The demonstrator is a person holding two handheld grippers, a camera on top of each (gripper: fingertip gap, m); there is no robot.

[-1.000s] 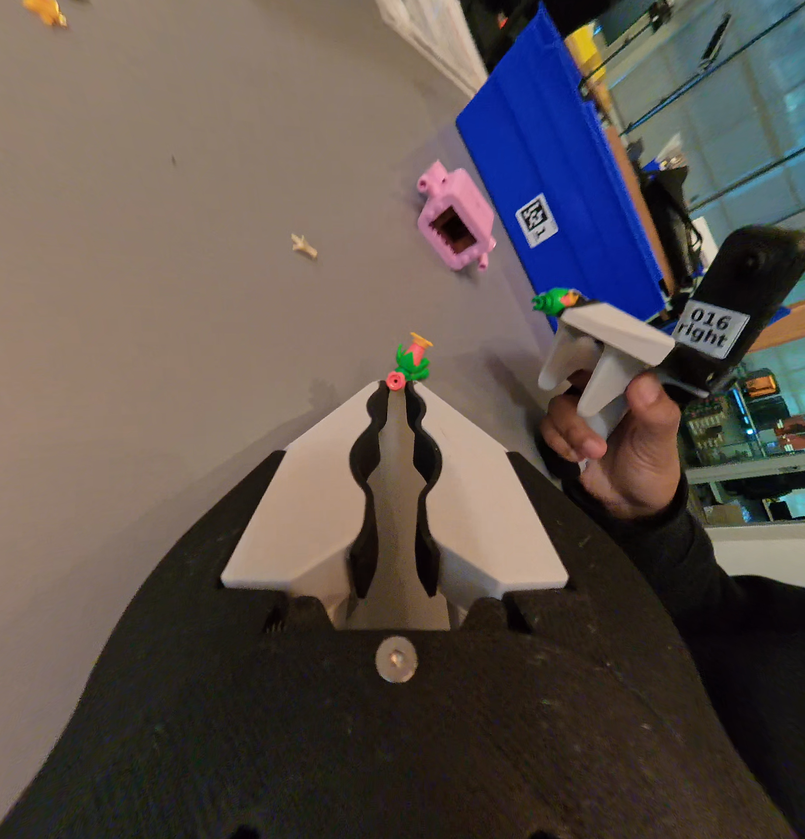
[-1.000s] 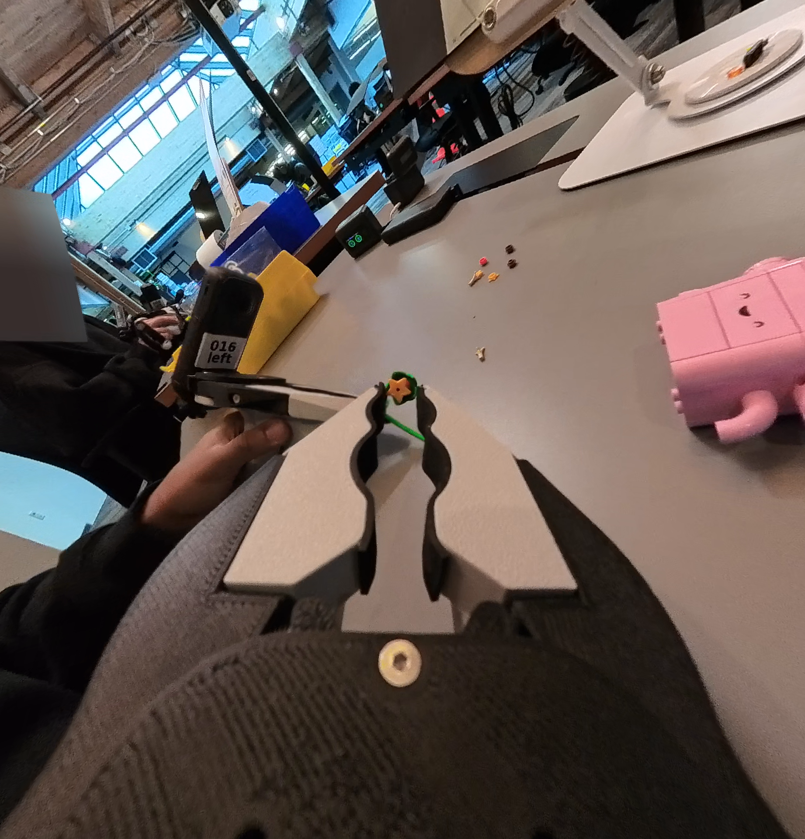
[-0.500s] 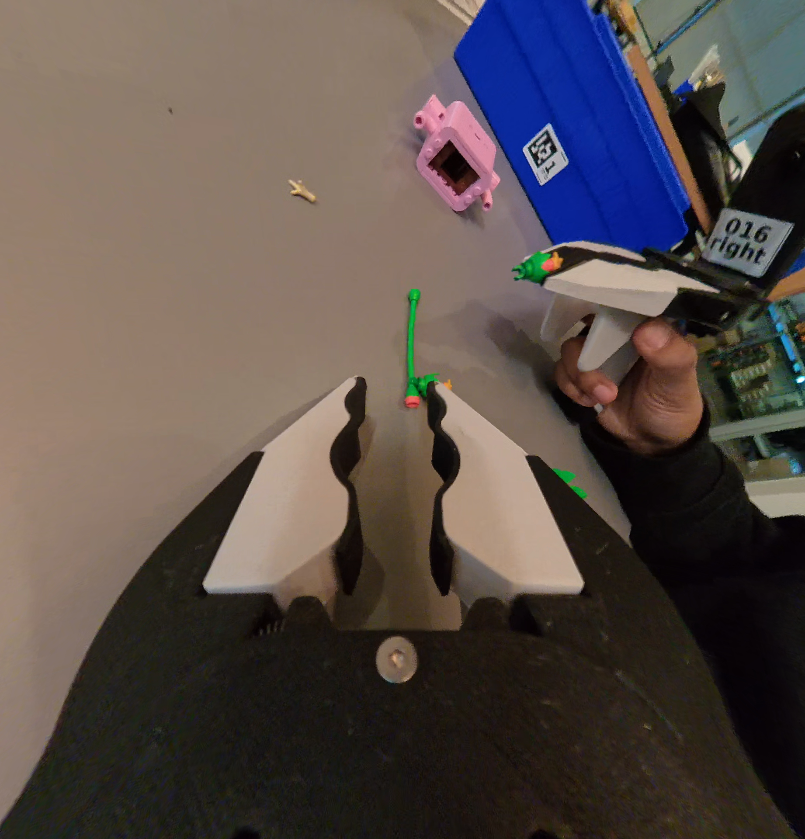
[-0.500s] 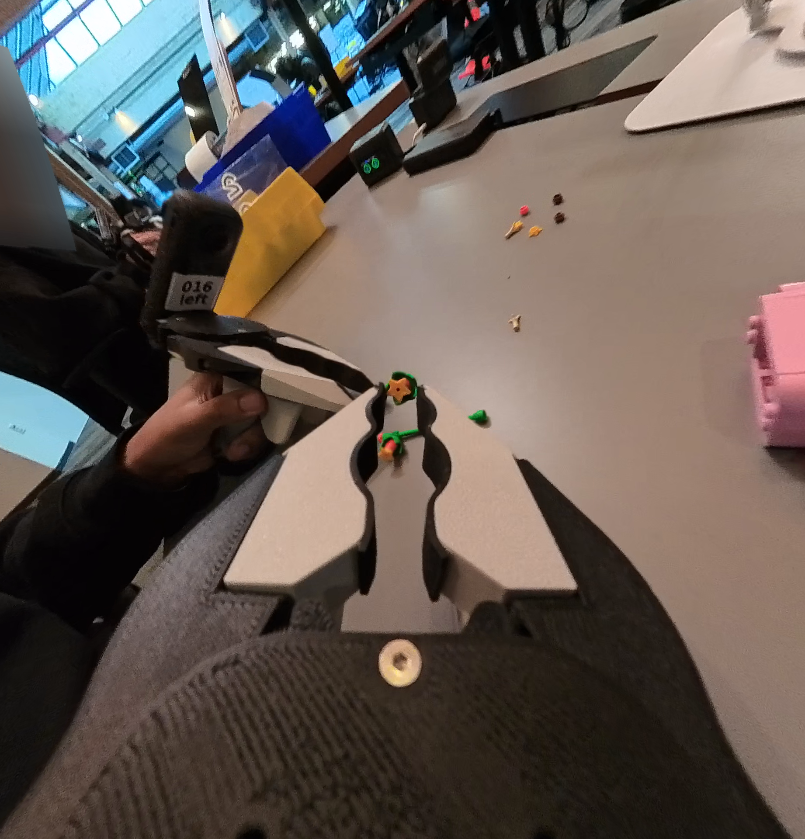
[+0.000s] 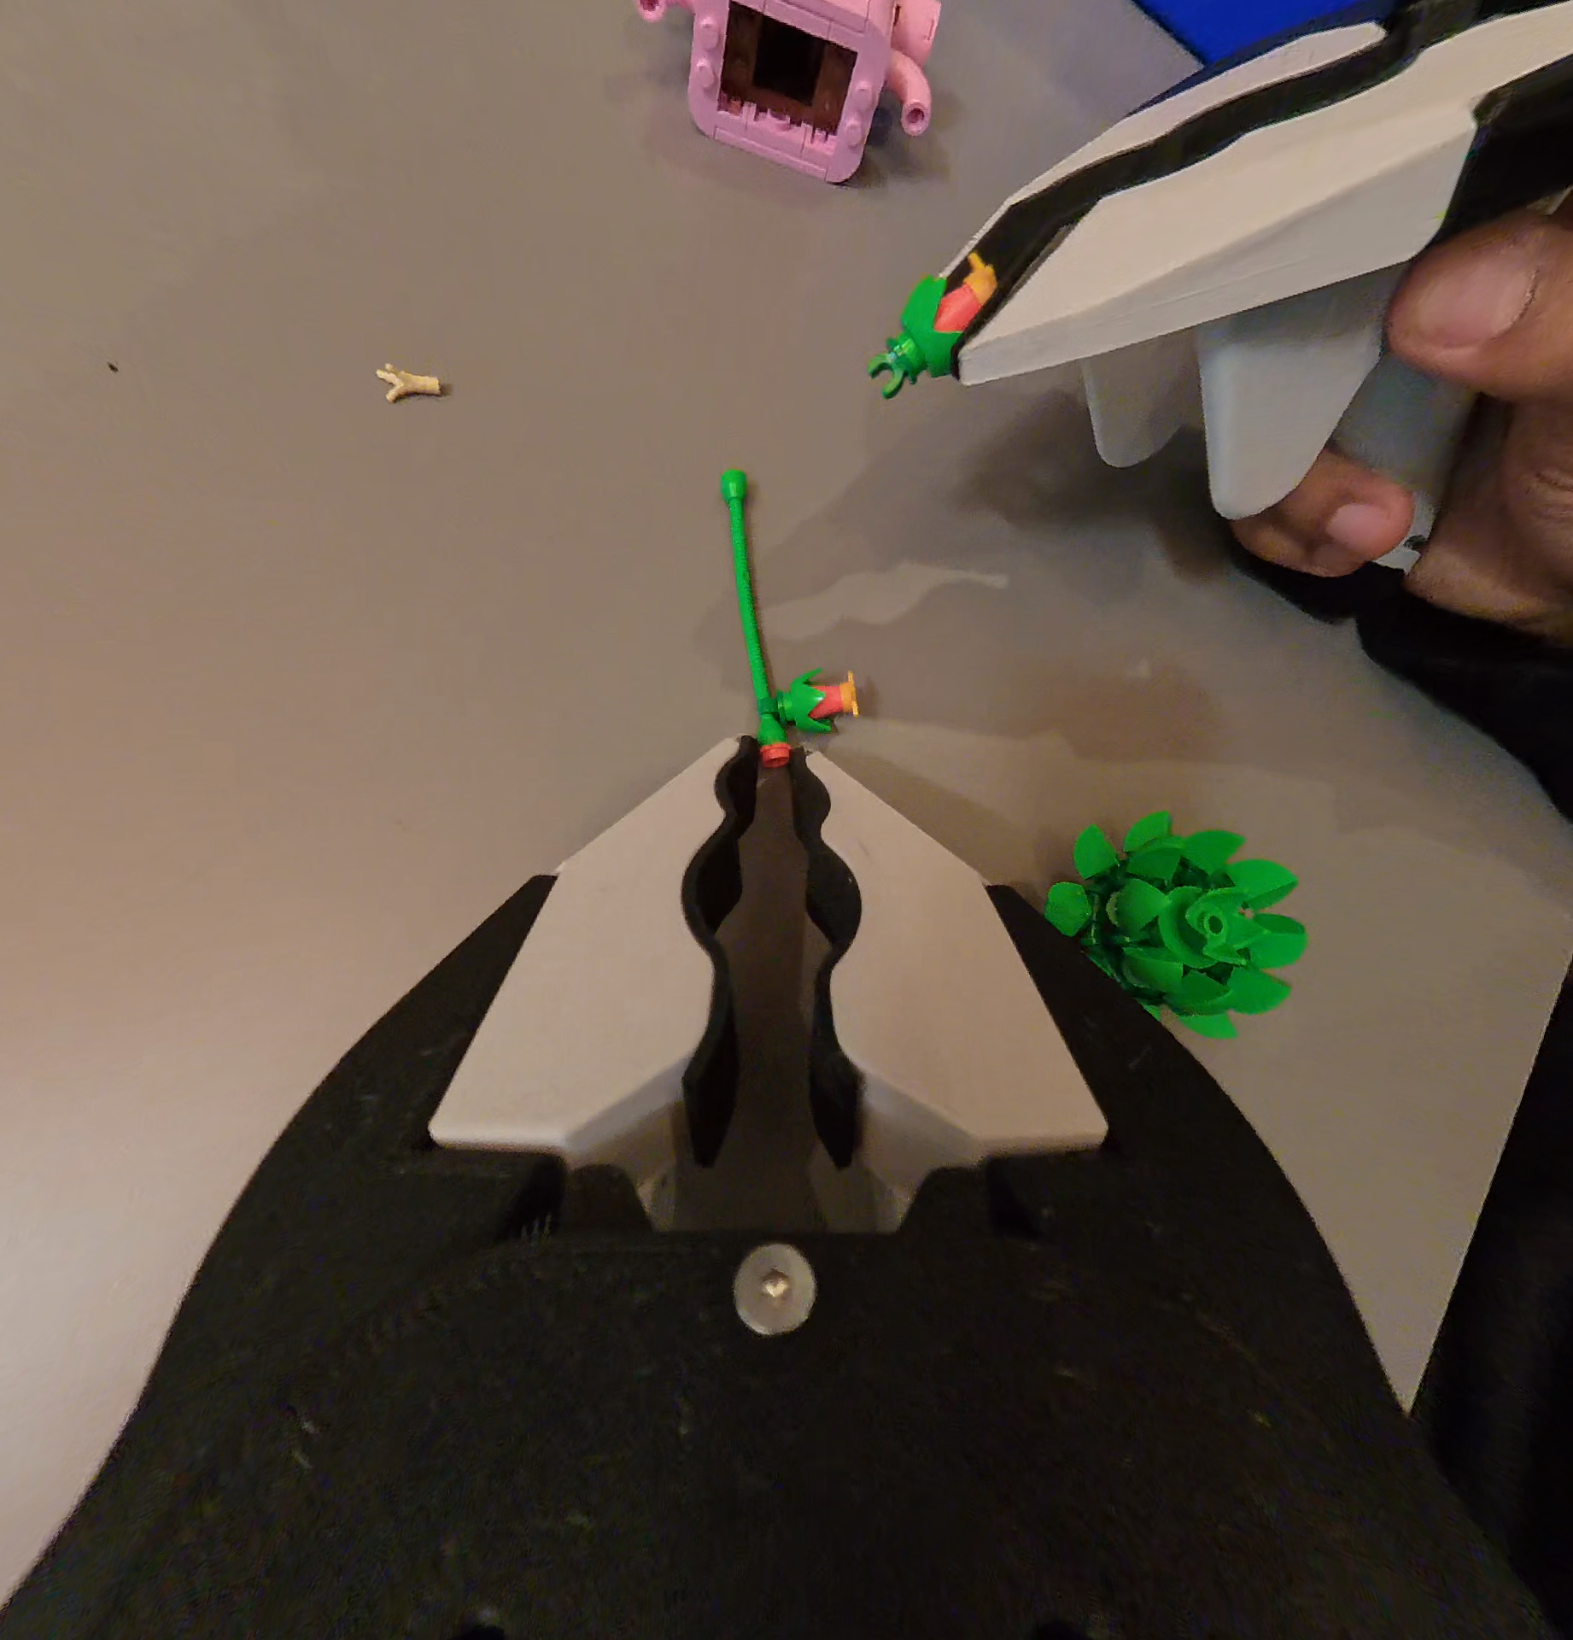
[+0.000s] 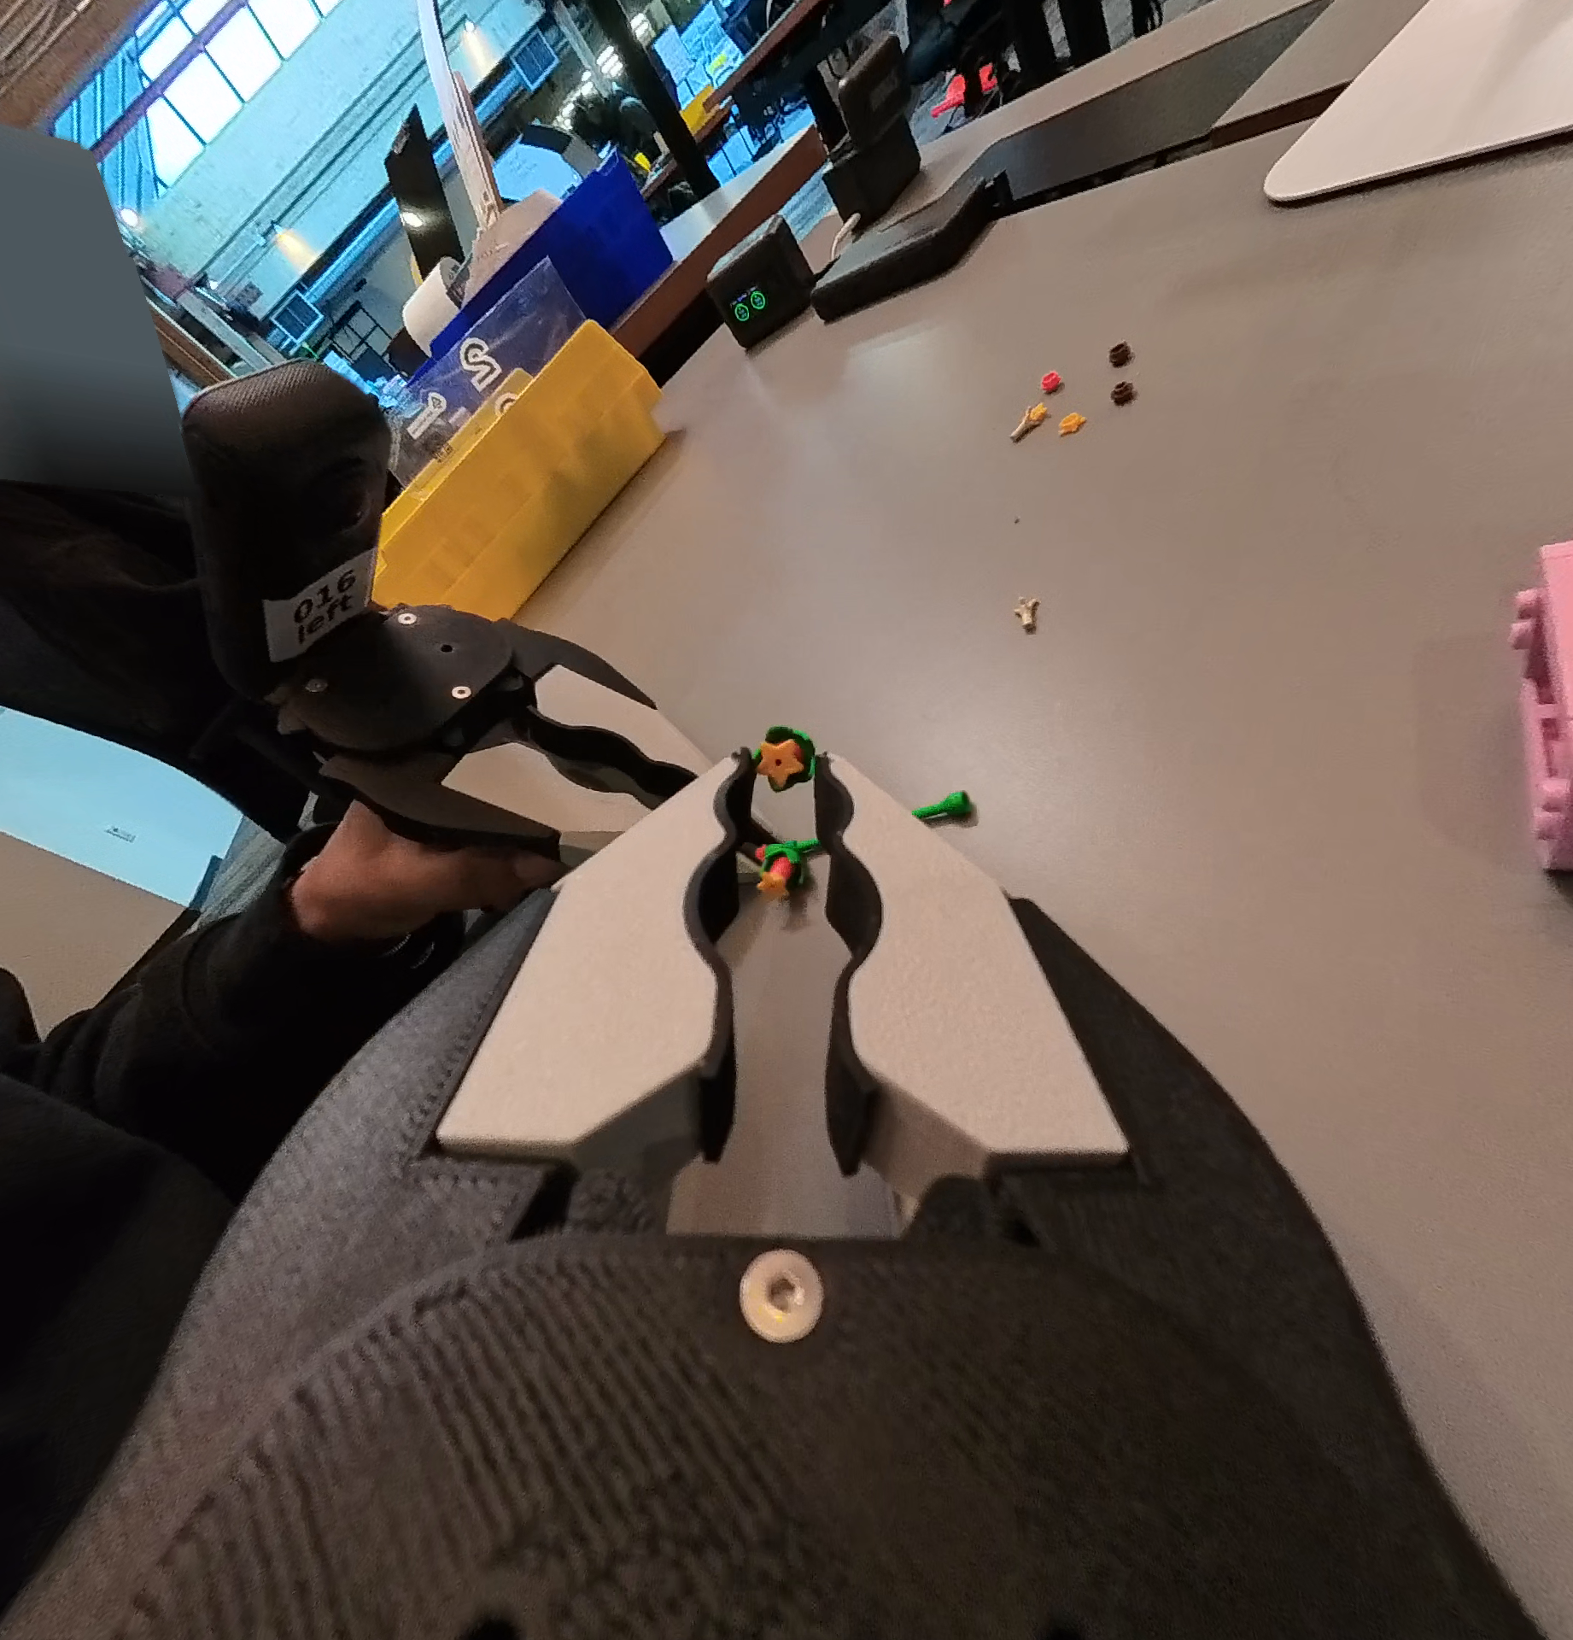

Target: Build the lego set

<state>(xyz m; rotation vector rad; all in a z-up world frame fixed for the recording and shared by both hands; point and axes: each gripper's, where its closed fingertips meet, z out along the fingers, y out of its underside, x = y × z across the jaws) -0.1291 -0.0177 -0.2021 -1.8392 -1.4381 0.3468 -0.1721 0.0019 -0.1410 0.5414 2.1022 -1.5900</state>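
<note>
The left gripper (image 5: 772, 754) lies low over the counter (image 5: 322, 621), jaws clenched on the red end of a green stem (image 5: 747, 612). The right gripper (image 6: 781, 765), raised beyond them, grips a flower bud (image 6: 783, 761); its base is hidden there.

Counts of the pieces on the grey table (image 5: 277, 621)

Two flower buds show: one (image 5: 934, 324) at upper right of the left wrist view, one (image 5: 818, 701) at centre clipped to the single green stem (image 5: 746, 595). One leafy clump (image 5: 1182, 923) lies at right, one pink block (image 5: 783, 75) at top, one tan twig (image 5: 408, 383) at upper left. Upper right of the right wrist view: two brown studs (image 6: 1120, 373), one red stud (image 6: 1050, 382), two orange bits (image 6: 1054, 421). Two grippers (image 5: 772, 754) (image 6: 778, 763).
</note>
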